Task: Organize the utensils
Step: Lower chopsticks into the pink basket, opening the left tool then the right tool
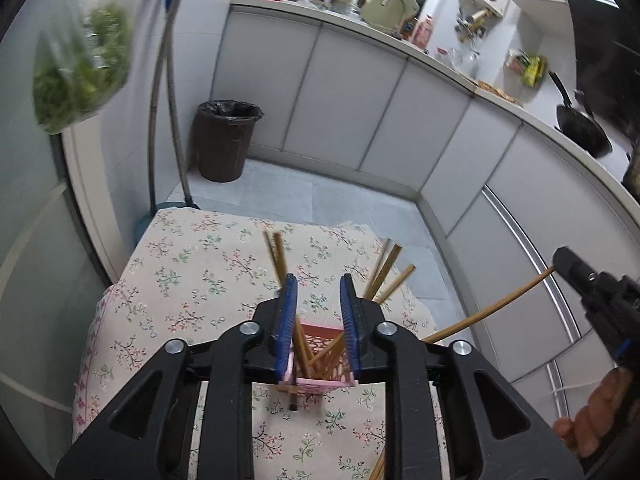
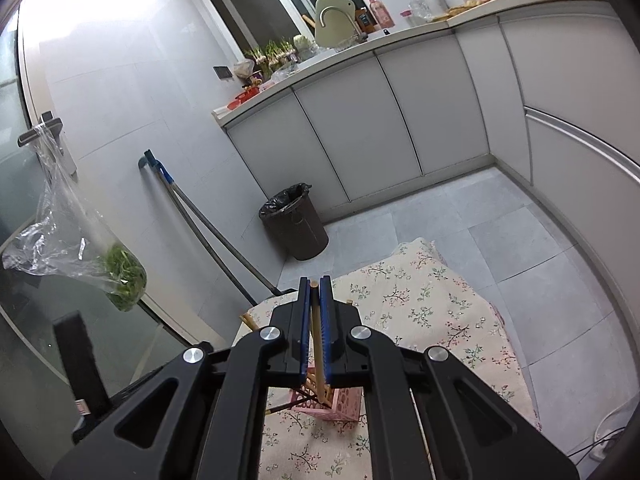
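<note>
A pink lattice holder [image 1: 320,360] stands on the floral tablecloth [image 1: 192,272] with several wooden chopsticks [image 1: 386,270] leaning out of it. My left gripper [image 1: 319,280] hovers just over the holder, open; its blue pads touch nothing, and the holder shows in the gap below them. At the right edge of the left wrist view, my right gripper [image 1: 560,258] grips the top end of one chopstick [image 1: 492,308]. In the right wrist view the right gripper [image 2: 316,280] is shut on that chopstick [image 2: 317,332], whose lower end reaches into the pink holder [image 2: 344,404].
A dark bin [image 1: 226,140] and a mop [image 1: 170,100] stand beyond the table by the wall. A plastic bag of greens [image 2: 120,276] hangs from a door handle at the left. White cabinets [image 1: 360,92] under a cluttered counter run along the right, with a wok [image 1: 580,124]. A hand [image 1: 592,428] shows at lower right.
</note>
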`<state>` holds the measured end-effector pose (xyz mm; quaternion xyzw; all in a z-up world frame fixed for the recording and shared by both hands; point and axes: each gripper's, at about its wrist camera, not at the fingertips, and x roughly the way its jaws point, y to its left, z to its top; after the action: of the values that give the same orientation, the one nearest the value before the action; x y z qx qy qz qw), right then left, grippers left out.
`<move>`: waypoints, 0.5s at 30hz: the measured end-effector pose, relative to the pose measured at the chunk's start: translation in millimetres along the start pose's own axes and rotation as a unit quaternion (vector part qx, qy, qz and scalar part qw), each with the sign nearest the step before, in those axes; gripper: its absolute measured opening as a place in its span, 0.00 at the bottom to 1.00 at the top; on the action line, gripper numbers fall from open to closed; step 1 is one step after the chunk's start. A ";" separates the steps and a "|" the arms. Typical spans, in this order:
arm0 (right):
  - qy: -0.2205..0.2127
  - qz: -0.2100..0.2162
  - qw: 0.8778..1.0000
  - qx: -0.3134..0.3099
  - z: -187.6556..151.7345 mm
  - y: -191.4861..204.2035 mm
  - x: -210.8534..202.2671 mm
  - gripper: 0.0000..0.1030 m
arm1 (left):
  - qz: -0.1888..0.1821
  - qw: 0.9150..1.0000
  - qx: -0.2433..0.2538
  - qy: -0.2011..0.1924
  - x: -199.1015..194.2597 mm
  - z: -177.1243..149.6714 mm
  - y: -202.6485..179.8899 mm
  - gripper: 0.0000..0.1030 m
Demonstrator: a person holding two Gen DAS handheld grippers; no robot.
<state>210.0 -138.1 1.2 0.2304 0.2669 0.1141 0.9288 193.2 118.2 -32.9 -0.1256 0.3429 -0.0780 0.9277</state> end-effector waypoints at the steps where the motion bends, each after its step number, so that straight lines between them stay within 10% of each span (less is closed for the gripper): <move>1: 0.000 -0.001 1.000 -0.002 -1.0 2.4 3.3 0.05 | 0.000 1.000 -0.002 -0.001 -1.8 0.8 2.2 0.23; 15: 0.029 -0.013 0.999 -0.037 -29.0 14.3 42.3 0.20 | 0.005 1.000 0.010 0.000 -6.9 0.3 -0.1 0.35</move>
<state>228.0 -100.8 -32.4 0.1893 0.2927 0.1185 0.9298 188.2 119.7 -28.4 -0.1143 0.3430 -0.0764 0.9292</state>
